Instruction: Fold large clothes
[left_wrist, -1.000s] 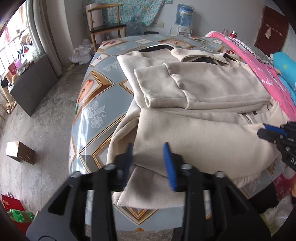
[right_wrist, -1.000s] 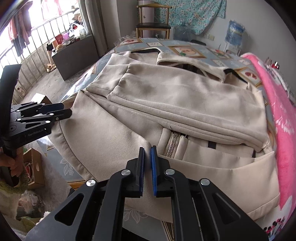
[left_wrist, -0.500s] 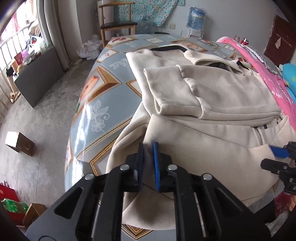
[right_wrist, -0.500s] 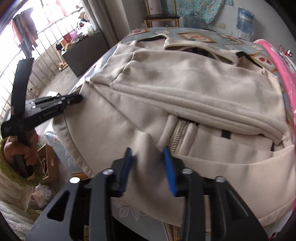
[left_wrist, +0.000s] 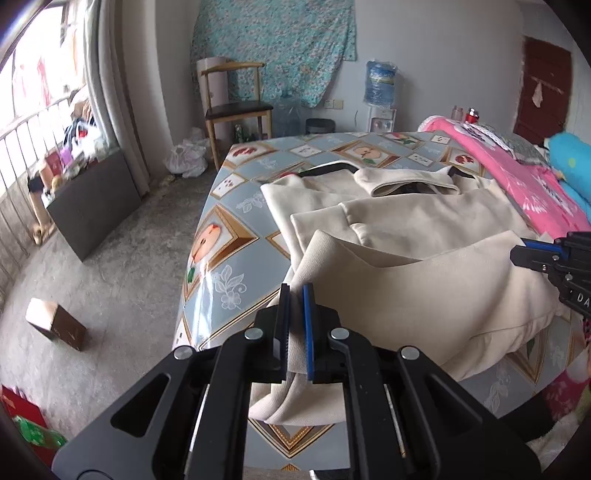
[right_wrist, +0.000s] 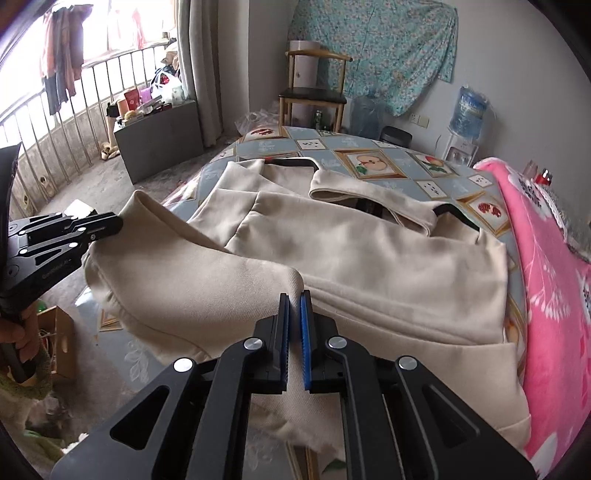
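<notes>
Fingers on both grippers are pinched narrow on cloth, each clamped on the bottom hem of the beige jacket (right_wrist: 369, 251). So the left gripper (left_wrist: 295, 325) has one hem corner and the right gripper (right_wrist: 294, 332) has the other, and the hem between them is lifted into a loose arch above the rest of the jacket. Makes sense to me: grabbing both corners means the whole lower half comes up as one flat panel and not a bunched lump.

Rest of the jacket lies flat on the table (left_wrist: 236, 206), the one with the fruit-pattern cover. Sleeves look already folded in across the chest, and the collar (right_wrist: 369, 192) sits at the far end of the jacket, away from the grippers. My guess is the hem is held up like this so it can be carried over toward the collar, folding the jacket in half lengthwise.

Pink blanket (right_wrist: 546, 258) is right beside the jacket on its right edge, looks like touching or nearly. Probably worth keeping the right corner from dragging onto it. Chair (left_wrist: 236, 103) and water jug (left_wrist: 380, 81) are well beyond the jacket's collar end, not in the way.

One risk, just judging: thick fleece-type cloth like this could slip if the two corners aren't kept level.
</notes>
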